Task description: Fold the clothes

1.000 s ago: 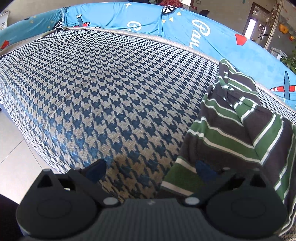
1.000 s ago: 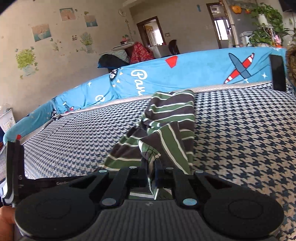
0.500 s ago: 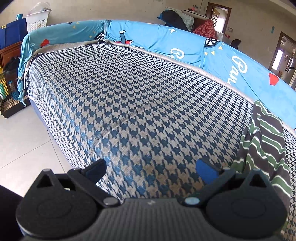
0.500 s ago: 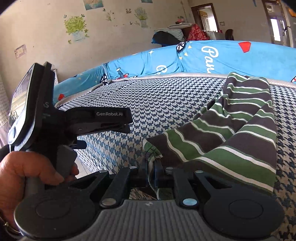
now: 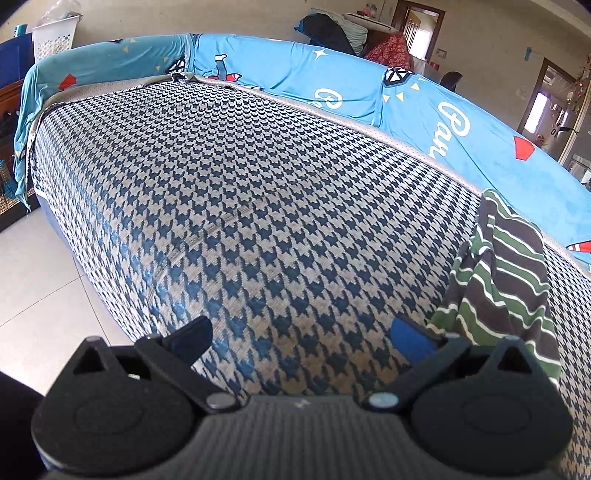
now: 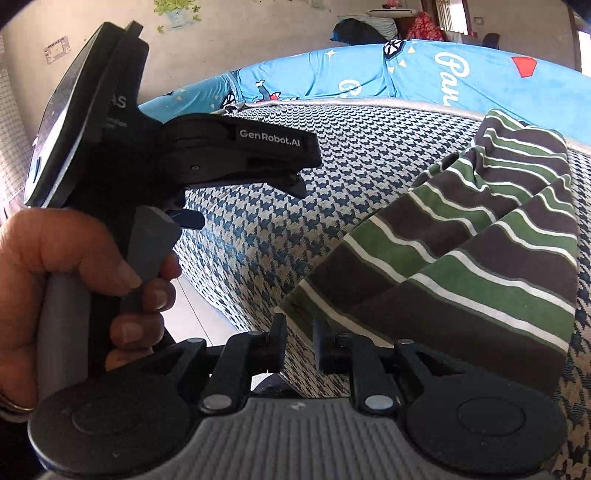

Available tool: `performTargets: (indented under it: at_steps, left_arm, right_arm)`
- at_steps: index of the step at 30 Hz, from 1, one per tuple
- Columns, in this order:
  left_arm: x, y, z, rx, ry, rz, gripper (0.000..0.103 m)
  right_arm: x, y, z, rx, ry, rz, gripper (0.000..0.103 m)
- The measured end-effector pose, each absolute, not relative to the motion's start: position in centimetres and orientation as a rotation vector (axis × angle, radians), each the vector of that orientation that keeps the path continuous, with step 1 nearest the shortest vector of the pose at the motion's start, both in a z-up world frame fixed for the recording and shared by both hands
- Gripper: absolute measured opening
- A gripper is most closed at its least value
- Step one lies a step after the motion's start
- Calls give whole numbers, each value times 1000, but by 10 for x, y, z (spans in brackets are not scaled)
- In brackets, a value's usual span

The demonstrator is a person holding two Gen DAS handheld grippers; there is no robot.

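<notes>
The striped garment [image 6: 461, 266], in bands of green and dark brown with thin white lines, lies folded over on the checked mat [image 6: 258, 236] that covers the sofa seat. It stretches from near the seat's front edge back toward the blue cover [image 6: 369, 70] draped over the backrest. In the right wrist view its near corner ends just beyond the fingertips of the right gripper [image 6: 299, 343]. That gripper's jaws stand a narrow gap apart and are opening; through the gap only the mat shows, and the cloth edge lies just past the tips, not pinched by them.

In the left wrist view the same garment [image 5: 506, 273] sits at the right side of the frame, its near end just beside the right-hand finger of the left gripper [image 5: 301, 334]. The left gripper's jaws are spread wide with nothing between them, only the bare mat [image 5: 258, 192] below.

From the right wrist view the left gripper [image 6: 258, 170] appears side-on, held by a person's hand [image 6: 74, 280] wrapped around its grey handle, above the front edge of the seat, well to the left of the garment.

Beyond the blue cover [image 5: 406, 96], printed with white lettering and small planes, a dark heap of clothes [image 5: 332, 29] rests behind the backrest, and pale floor tiles [image 5: 44, 288] show at the left.
</notes>
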State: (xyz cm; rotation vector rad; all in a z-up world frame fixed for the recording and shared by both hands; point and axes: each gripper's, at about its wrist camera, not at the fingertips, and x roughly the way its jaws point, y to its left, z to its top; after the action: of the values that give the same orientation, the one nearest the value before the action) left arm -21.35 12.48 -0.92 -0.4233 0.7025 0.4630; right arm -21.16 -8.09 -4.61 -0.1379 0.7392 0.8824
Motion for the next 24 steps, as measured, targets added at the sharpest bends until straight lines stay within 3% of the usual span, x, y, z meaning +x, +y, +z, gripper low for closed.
performTargets:
  at_steps: [24]
  left_arm:
    - [-203, 113, -25, -455, 782, 394, 103]
  right_arm:
    - [-149, -122, -19, -1, 738, 564, 15]
